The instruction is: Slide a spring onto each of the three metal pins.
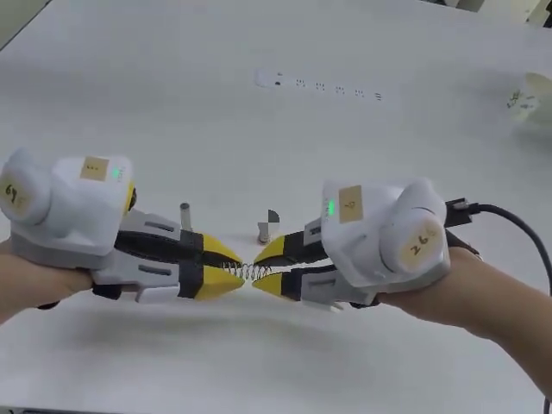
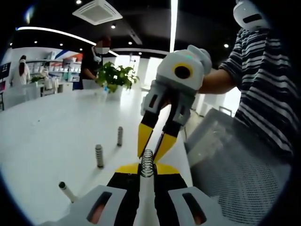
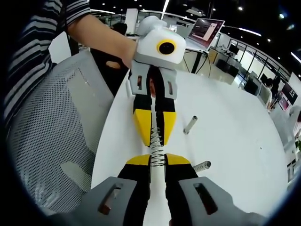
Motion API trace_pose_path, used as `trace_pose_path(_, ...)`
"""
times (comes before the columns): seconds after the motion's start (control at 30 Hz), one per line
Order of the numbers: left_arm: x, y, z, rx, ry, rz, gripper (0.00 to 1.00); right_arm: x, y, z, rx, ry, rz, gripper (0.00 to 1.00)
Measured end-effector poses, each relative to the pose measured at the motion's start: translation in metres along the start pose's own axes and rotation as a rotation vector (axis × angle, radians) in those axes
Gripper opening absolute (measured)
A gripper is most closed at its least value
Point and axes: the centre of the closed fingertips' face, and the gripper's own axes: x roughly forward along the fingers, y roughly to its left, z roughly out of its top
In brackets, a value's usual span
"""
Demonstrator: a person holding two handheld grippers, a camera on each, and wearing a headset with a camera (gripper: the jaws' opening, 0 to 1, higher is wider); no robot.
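The left gripper point(image 1: 226, 278) is closed narrow on one end of the spring point(image 1: 247, 273), and the right gripper point(image 1: 266, 272) pinches the other end. The coil is thus bridged between them near the front of the worktop point(image 1: 259, 112), not yet on any pin. Behind them the leftmost pin point(image 2: 66, 190) looks smooth and bare, while the middle pin point(image 2: 99, 155) and the far pin point(image 2: 119, 135) appear ribbed with coils. So probably two are done and this last spring is left to seat.
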Motion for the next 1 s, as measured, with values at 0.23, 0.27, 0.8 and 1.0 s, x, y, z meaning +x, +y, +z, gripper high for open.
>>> trace_pose_path(0.23,0.002,-0.003,-0.002,-0.005,0.003,-0.017,0.02,-0.002,0.002,-0.008,0.054,-0.006,0.008,0.1)
trace_pose_path(0.27,0.002,-0.003,-0.002,-0.005,0.004,-0.016,0.02,-0.002,0.002,-0.01,0.057,-0.004,0.009,0.11)
trace_pose_path(0.8,0.004,-0.007,-0.004,-0.014,0.016,-0.047,0.02,-0.002,0.007,-0.013,0.06,-0.027,0.024,0.08)
trace_pose_path(1.0,0.003,-0.006,-0.007,-0.022,0.024,-0.046,0.02,-0.004,0.007,-0.011,0.044,-0.031,0.028,0.07)
